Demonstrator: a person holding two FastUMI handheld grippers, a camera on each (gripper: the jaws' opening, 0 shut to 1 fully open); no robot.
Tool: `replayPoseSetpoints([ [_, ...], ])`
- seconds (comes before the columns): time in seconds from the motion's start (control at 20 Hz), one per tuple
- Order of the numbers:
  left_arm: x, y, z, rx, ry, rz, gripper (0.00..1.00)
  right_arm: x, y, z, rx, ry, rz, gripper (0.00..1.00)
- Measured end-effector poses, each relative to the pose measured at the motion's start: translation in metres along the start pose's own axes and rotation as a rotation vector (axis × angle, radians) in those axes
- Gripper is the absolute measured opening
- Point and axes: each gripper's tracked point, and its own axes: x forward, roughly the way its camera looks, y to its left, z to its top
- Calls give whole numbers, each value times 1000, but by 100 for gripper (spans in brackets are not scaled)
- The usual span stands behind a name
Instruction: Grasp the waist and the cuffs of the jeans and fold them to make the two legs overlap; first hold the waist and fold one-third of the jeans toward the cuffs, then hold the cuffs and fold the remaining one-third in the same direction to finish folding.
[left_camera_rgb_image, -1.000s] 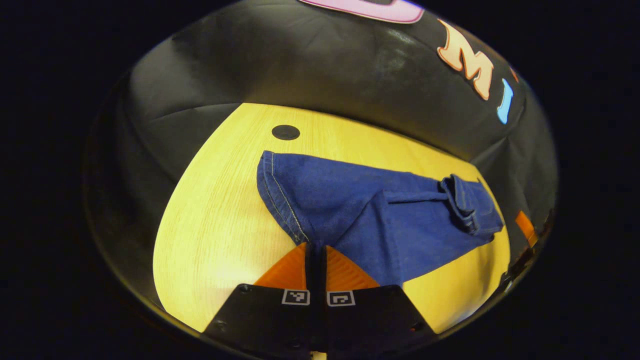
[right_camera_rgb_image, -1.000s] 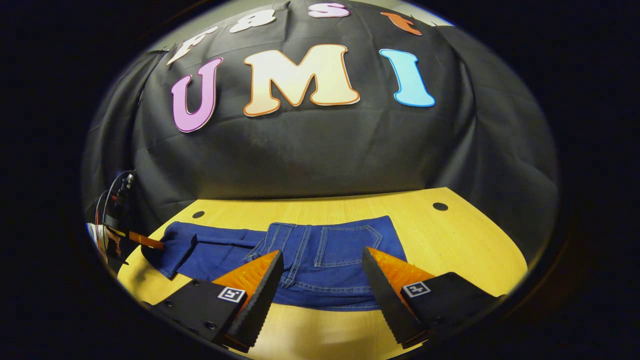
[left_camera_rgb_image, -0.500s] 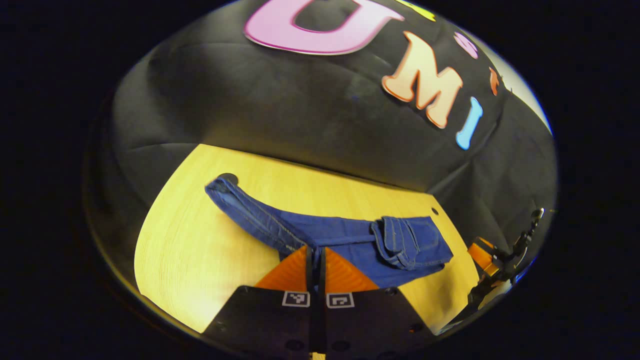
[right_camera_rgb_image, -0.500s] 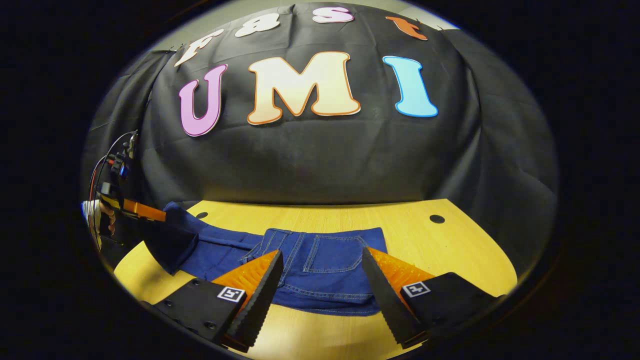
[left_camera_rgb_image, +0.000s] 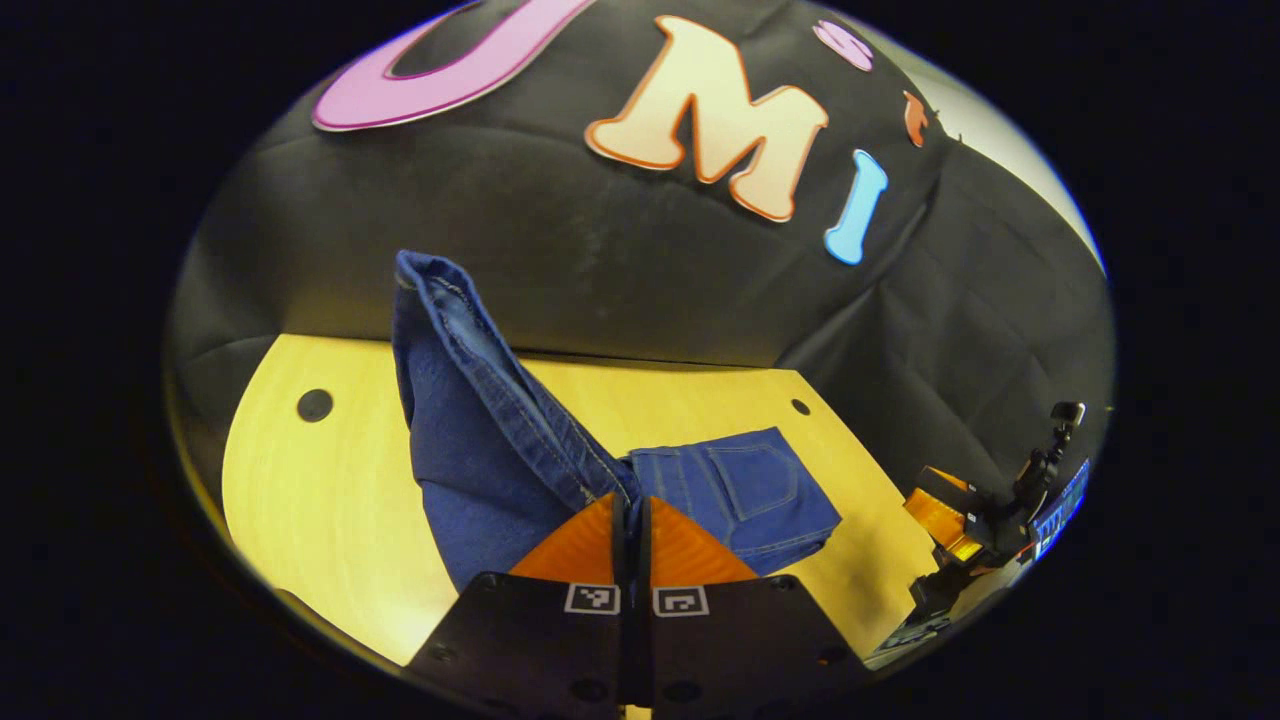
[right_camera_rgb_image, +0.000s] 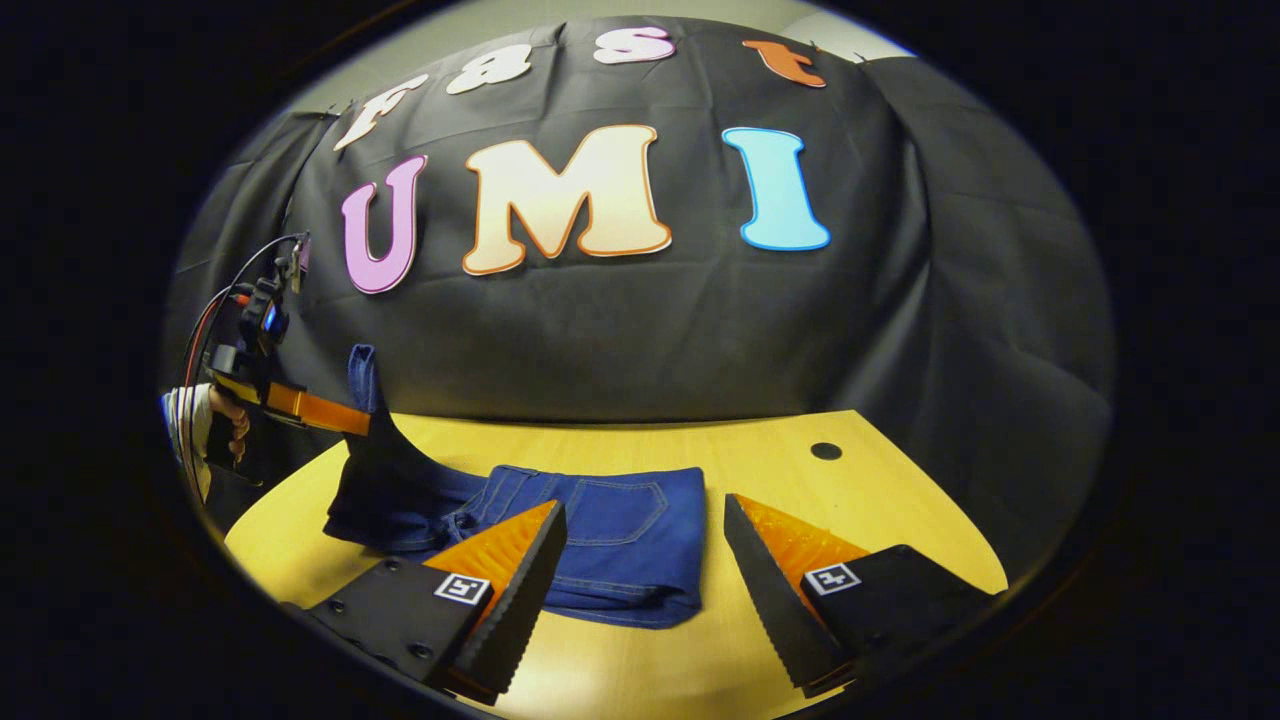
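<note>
Left hand-held gripper (left_camera_rgb_image: 630, 515) pinches stitched denim jeans (left_camera_rgb_image: 480, 430).

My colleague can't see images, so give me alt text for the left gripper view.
The left tool, shut on the jeans, lifts their cuff end above the yellow table. The folded waist part lies flat beyond.

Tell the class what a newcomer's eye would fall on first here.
Most striking are the blue jeans on the yellow table, their cuff end lifted high at the left. The left gripper holds that raised denim with its jaws closed on it. The right gripper hangs open above the folded waist part.
</note>
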Motion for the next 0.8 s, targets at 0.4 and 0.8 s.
replayPoseSetpoints([
  [0.4,80,-108,-15,47,67,-116,0,-24,-73,2,28,-5,-61,98],
  [0.8,158,-126,-109,22,208,4,0,-32,-125,-6,25,24,-53,98],
])
